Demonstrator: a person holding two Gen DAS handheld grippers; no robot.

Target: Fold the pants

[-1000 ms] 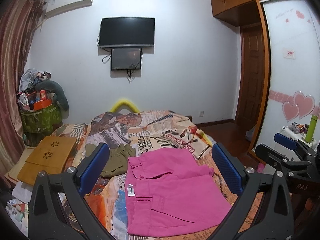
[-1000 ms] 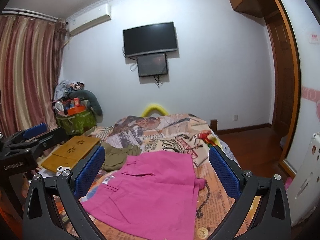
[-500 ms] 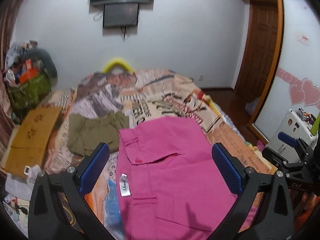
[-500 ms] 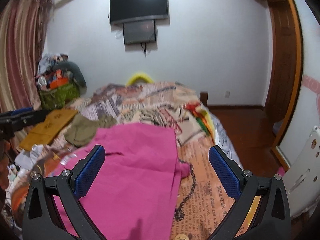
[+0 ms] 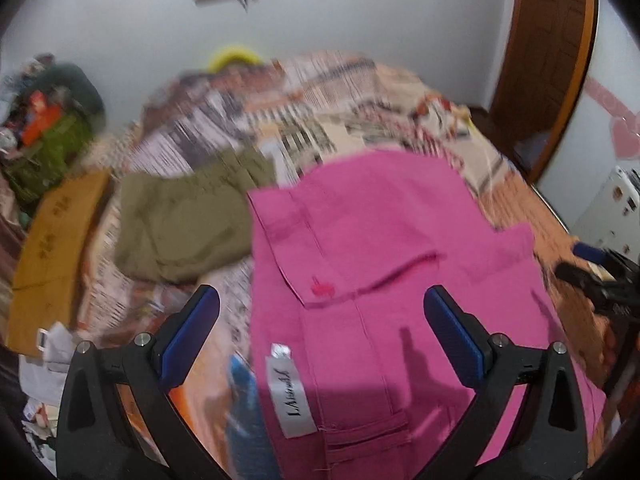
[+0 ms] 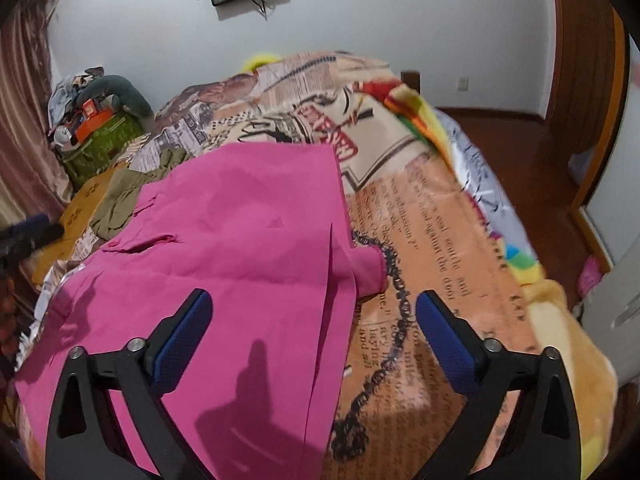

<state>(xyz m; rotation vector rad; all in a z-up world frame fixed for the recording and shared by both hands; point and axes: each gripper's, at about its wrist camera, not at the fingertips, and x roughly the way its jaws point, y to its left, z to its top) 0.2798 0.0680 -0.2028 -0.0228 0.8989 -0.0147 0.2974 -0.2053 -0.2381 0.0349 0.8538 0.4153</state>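
Pink pants spread flat mid-frame on newspaper-print bedspread. Left gripper and right gripper wide open, holding nothing. Olive garment centre left.

I see my left gripper spread wide above pink pants lying flat on the bed, white label between its fingers. Olive shorts lie just left, touching them. Everything is blurred.

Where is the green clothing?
In the left wrist view, the green clothing lies on the bed, left of the pink pants, beside them.
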